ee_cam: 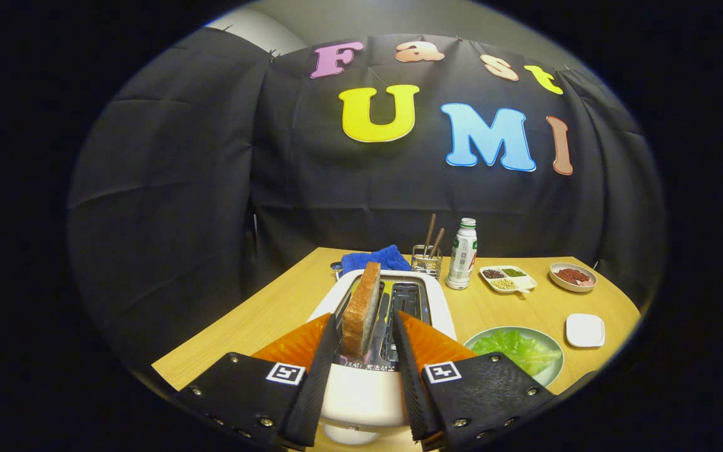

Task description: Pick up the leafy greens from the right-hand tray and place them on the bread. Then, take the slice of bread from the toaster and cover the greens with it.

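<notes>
Bread slice is standing upright on edge in the left slot of the white toaster, sticking up well above the slot rim, crust side facing the camera. Right slot is showing bare metal.

Gripper is sitting over the near end of the toaster, jaws spread open. Left finger is lying just beside the bread's left face, right finger is sitting off to the bread's right with the slot divider between them. The slice is sitting between the fingers, nearer the left one. Can't tell if the left finger is touching it; the right one is clearly apart, so nothing is being gripped.

Leafy greens are lying in a pale green round dish on the wooden table, just right of the toaster and beside the right finger. Greens are looking like a flat lettuce leaf, covering most of the dish.

Further right of the dish, a small white square dish is sitting near the table edge.

Beyond the toaster, along the back of the table: blue cloth bunched up just behind the toaster, wire holder with brown sticks standing in it, white bottle with a green cap standing upright next to it, then a three-compartment tray holding dark, green and yellowish bits, then a round bowl with reddish-brown pieces.
</notes>
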### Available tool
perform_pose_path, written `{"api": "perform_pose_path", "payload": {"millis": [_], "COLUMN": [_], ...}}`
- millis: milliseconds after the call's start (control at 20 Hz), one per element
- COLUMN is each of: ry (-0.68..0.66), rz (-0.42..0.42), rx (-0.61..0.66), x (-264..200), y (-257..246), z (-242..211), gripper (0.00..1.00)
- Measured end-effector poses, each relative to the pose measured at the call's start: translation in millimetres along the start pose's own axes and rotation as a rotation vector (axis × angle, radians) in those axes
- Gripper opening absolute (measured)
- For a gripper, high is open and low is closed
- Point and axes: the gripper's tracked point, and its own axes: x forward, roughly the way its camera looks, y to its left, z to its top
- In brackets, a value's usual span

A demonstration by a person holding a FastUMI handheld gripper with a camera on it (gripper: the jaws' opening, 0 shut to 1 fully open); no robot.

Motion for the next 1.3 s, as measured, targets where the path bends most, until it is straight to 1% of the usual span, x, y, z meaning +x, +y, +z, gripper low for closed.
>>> {"api": "perform_pose_path", "payload": {"millis": [50, 100, 150, 200, 250, 300, 350, 450, 600, 650, 850, 1000, 1200, 1300], "ry": [0.010, 0.014, 0.005, -0.003, -0.030, -0.015, -0.021, -0.036, -0.073, -0.074, -0.070, -0.110, -0.117, -0.152], "rz": [-0.018, -0.008, -0.011, -0.020, -0.034, -0.033, -0.035, -0.043, -0.039, -0.030, -0.012, 0.001, 0.024, 0.017], "rx": [0.007, -0.005, -0.033, -0.065, -0.093, -0.115, -0.138, -0.160, -0.144, -0.138, -0.108, -0.093, -0.052, -0.052], "x": [1.0, 8.1, 12.1, 14.8, 17.5, 23.1, 19.9, 16.7, 15.1, 5.2, 12.4, 10.4, 3.2, -2.7], "y": [-0.7, 5.8, 7.4, 8.6, 6.0, 7.7, 7.5, 9.6, 10.1, 10.0, 7.6, 8.0, 3.2, 0.2], "z": [-0.3, 0.3, 5.7, 8.3, 15.3, 6.5, 10.2, 7.3, 6.5, 7.7, 16.2, 33.4, 50.7, 65.2], "gripper": [0.55, 0.45, 0.45, 0.40, 0.40, 0.26, 0.13, 0.13, 0.12, 0.02, 0.02, 0.02, 0.02, 0.01]}}
